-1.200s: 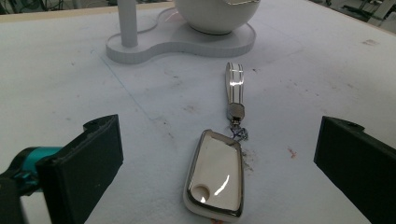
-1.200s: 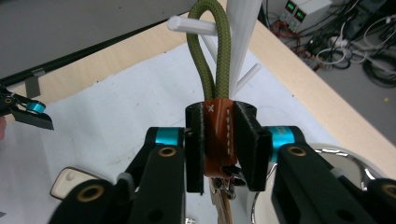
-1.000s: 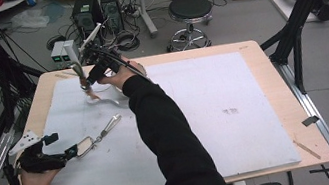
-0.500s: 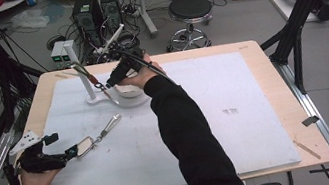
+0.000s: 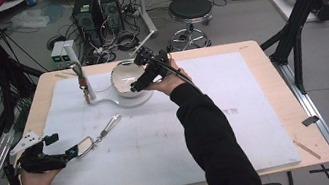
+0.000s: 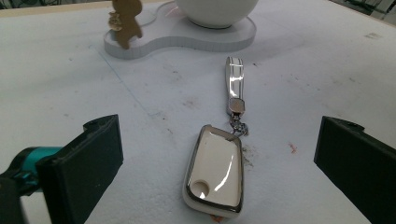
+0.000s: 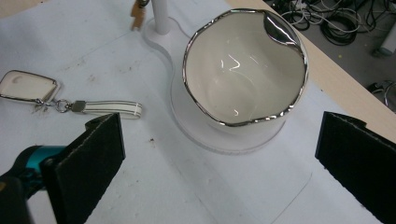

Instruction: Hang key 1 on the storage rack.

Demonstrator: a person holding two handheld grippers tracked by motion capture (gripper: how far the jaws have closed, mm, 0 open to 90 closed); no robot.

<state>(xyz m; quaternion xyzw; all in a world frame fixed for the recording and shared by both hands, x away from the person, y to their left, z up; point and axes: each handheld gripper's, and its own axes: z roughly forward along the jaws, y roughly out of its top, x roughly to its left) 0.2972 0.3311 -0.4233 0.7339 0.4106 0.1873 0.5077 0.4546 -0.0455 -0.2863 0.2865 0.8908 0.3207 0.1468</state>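
- The left tool lies low on the near-left part of the bench, its jaws spread wide apart and gripping nothing.
- In the left gripper view the cream key fob with its chrome rim lies flat on the white mat between the two open jaws, touching neither.
- A short striped strap runs from the fob's ring toward the bowl.
- The right tool hangs over the far middle of the bench, jaws also wide apart and empty.
- In the right gripper view the white bowl with a silver wavy rim sits between and beyond the jaws, not touched by them.
- The bowl stands on a white base plate that also carries a thin upright post, where a small brown charm hangs.
- No brand, label or writing can be read on any of these things.
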